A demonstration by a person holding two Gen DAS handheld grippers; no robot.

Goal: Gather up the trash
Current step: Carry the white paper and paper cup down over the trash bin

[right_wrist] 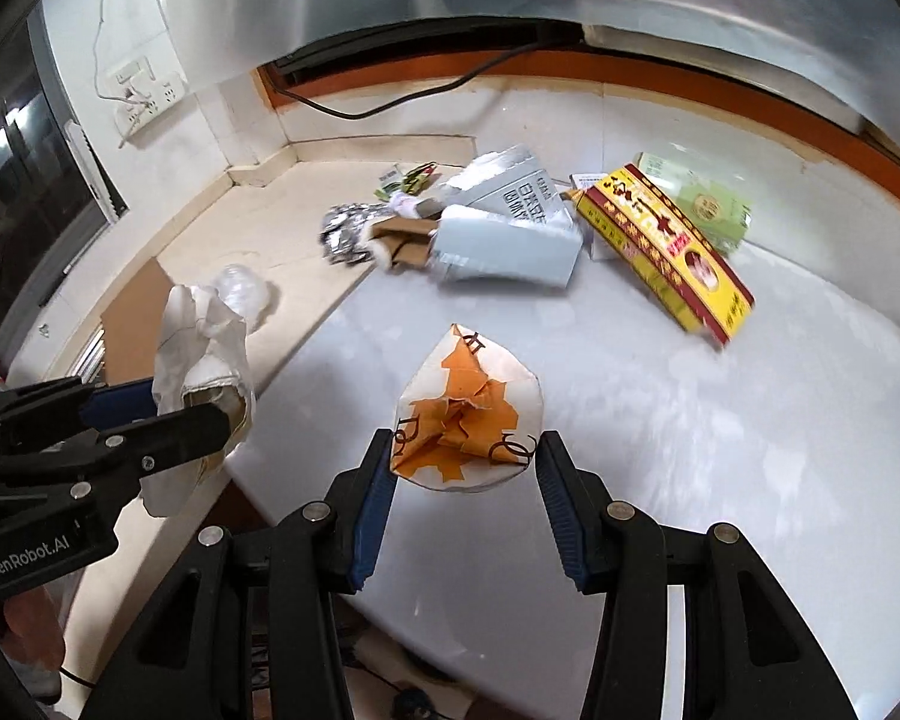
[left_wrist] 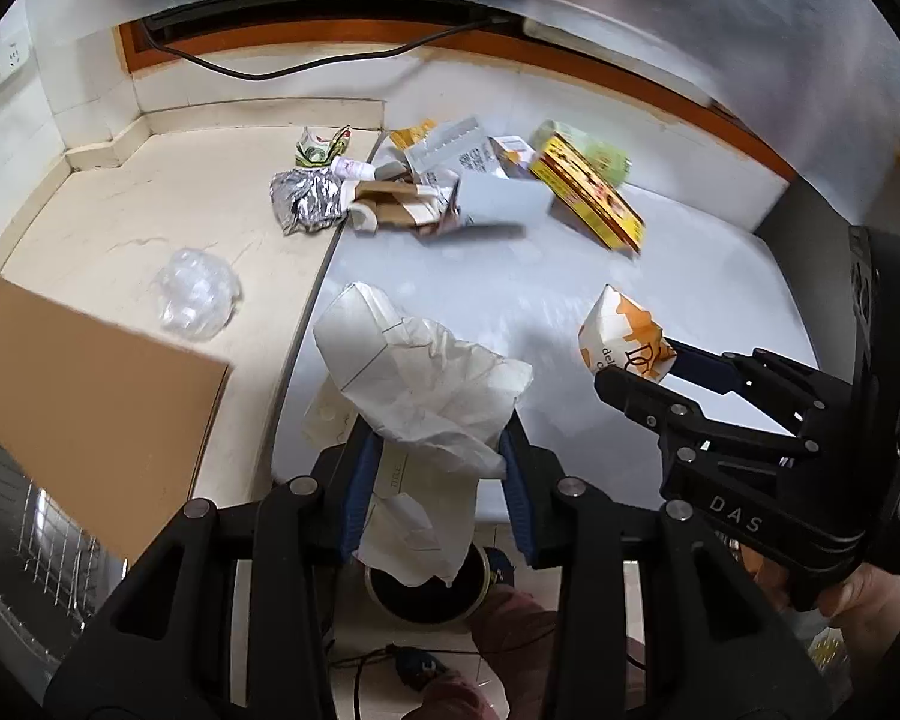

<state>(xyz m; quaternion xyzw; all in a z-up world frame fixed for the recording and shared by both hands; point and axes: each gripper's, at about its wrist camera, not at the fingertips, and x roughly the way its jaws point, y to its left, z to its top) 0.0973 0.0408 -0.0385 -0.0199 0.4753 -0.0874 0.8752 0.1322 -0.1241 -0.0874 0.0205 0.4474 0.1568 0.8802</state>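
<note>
My left gripper is shut on a crumpled white paper wad and holds it above the counter's front edge, over a round dark bin on the floor. It also shows in the right wrist view. My right gripper is shut on a white-and-orange paper wrapper above the white counter. That wrapper shows in the left wrist view. A trash pile lies farther back: a yellow-red box, a grey carton and crumpled foil.
A clear plastic wad lies on the beige counter at left, beside a brown cardboard sheet. A wire rack is at lower left. A black cable runs along the back wall.
</note>
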